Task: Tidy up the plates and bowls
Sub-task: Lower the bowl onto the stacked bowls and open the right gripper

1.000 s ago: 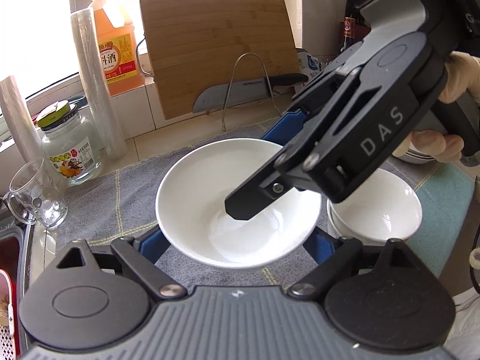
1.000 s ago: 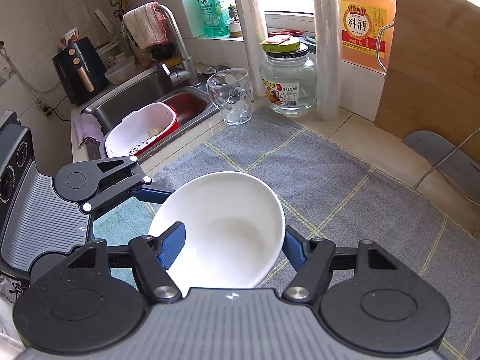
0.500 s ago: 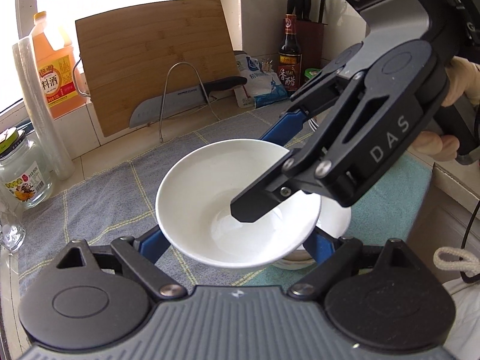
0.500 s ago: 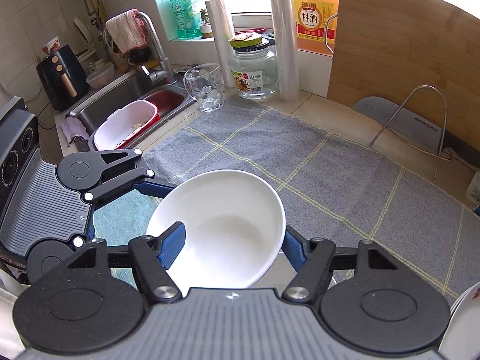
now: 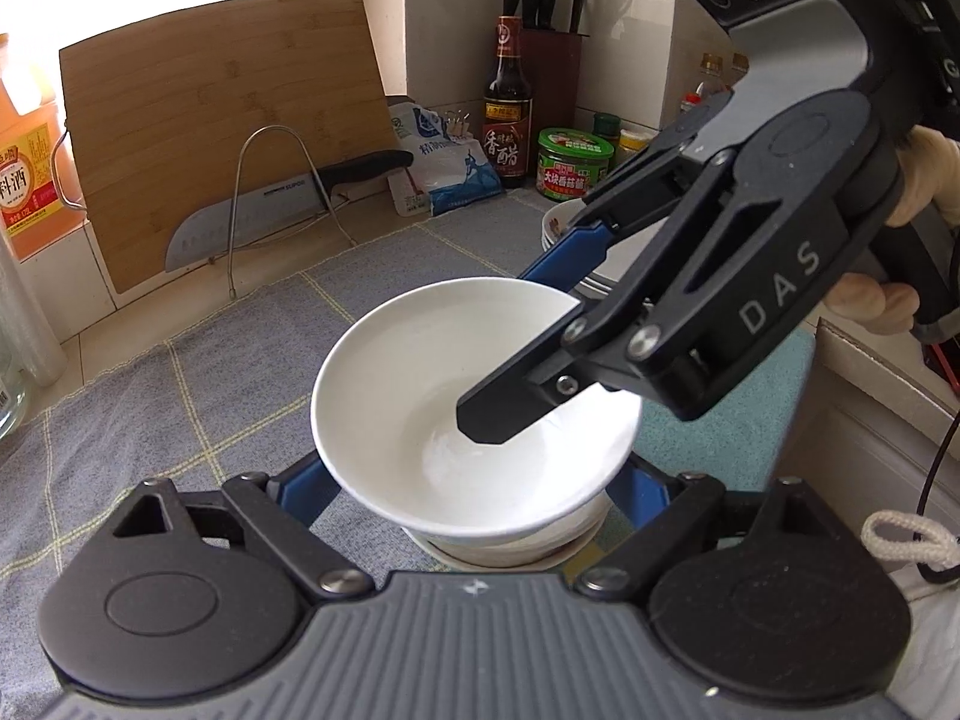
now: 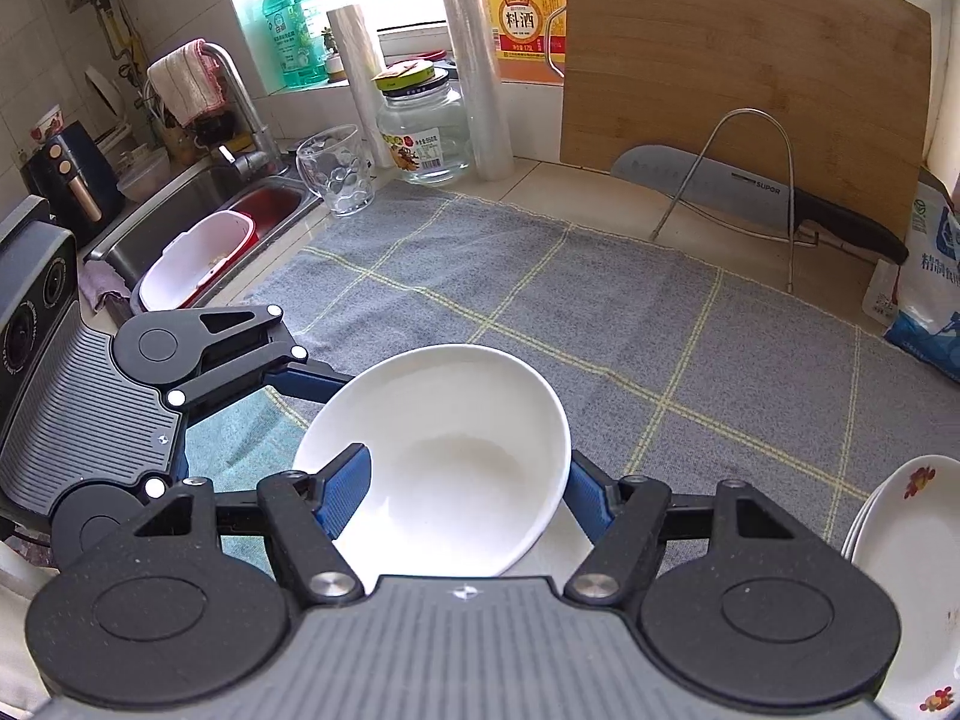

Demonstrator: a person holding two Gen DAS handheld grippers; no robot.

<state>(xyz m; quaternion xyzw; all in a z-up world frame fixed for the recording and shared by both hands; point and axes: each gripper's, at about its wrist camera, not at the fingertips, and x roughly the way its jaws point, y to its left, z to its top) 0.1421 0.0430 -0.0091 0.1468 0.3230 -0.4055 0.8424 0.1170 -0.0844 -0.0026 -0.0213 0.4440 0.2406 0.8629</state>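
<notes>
Two grippers share one white bowl [image 5: 474, 414]. We hold our left gripper [image 5: 474, 489] with its jaws spread either side of the bowl's lower wall; we cannot tell whether the blue pads press it. Our right gripper [image 6: 465, 483] has its jaws clenched on the bowl's rim, one blue finger [image 6: 342, 489] inside the bowl and the other against the outer wall. In the left wrist view the same gripper reaches in from the right, one finger dipping into the bowl.

The bowl hangs tilted, directly above a stack of white bowls [image 5: 516, 546] that stands on the teal cloth [image 5: 732, 438]; we cannot tell if they touch.

On the worktop we also list: a grey checked mat [image 6: 600, 312], a stack of flowered plates [image 6: 900, 558] at the mat's right edge, a cutting board [image 6: 744, 96] leaning on the wall, a knife [image 6: 756, 192] in a wire rack, a glass jar [image 6: 423, 126], a glass mug [image 6: 336, 171], and the sink [image 6: 198, 210] to the left.
</notes>
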